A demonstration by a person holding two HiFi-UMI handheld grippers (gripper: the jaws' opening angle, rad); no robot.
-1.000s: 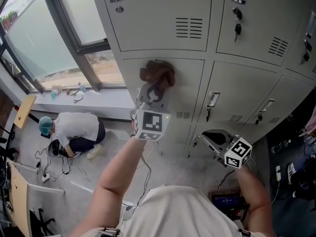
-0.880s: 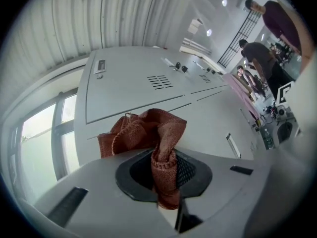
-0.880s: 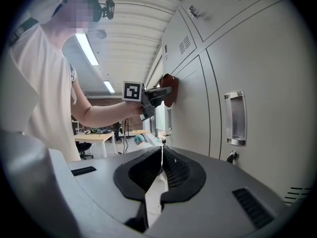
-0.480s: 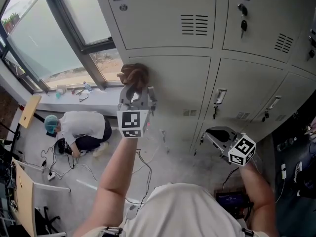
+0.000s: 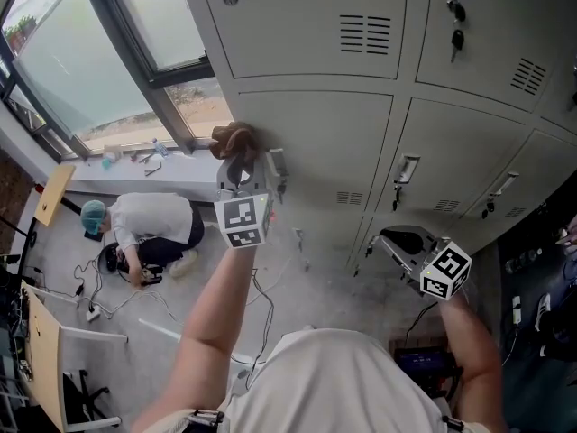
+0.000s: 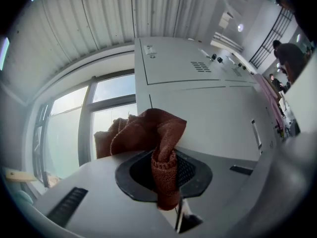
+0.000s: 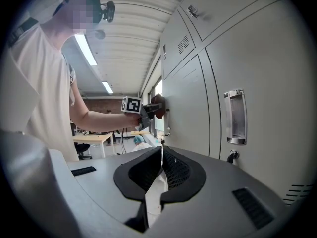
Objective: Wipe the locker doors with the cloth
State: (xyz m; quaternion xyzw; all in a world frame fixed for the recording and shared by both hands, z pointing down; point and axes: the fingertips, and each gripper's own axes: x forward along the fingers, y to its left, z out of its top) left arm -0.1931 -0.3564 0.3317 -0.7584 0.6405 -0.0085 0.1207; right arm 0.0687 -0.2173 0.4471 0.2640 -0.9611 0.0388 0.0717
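Note:
A crumpled brown cloth (image 5: 233, 139) is pressed against the left edge of a grey locker door (image 5: 315, 142) in the head view. My left gripper (image 5: 245, 171) is shut on it, arm stretched forward. In the left gripper view the cloth (image 6: 148, 143) bulges out of the shut jaws of that gripper (image 6: 166, 195), with the locker door (image 6: 208, 118) just behind. My right gripper (image 5: 397, 242) hangs low at the right, away from the doors, shut and empty (image 7: 159, 175). The right gripper view shows the left gripper (image 7: 148, 108) and cloth (image 7: 158, 104) at the lockers.
Lockers (image 5: 469, 152) with handles (image 5: 404, 170) and keys (image 5: 458, 39) fill the right and top. A window (image 5: 99, 52) and sill are at the left. A person (image 5: 144, 233) crouches on the floor among cables. A wooden table (image 5: 36, 350) stands at lower left.
My left gripper has carried the cloth leftward across the locker door to its left edge and slightly down. The right gripper has stayed in place.

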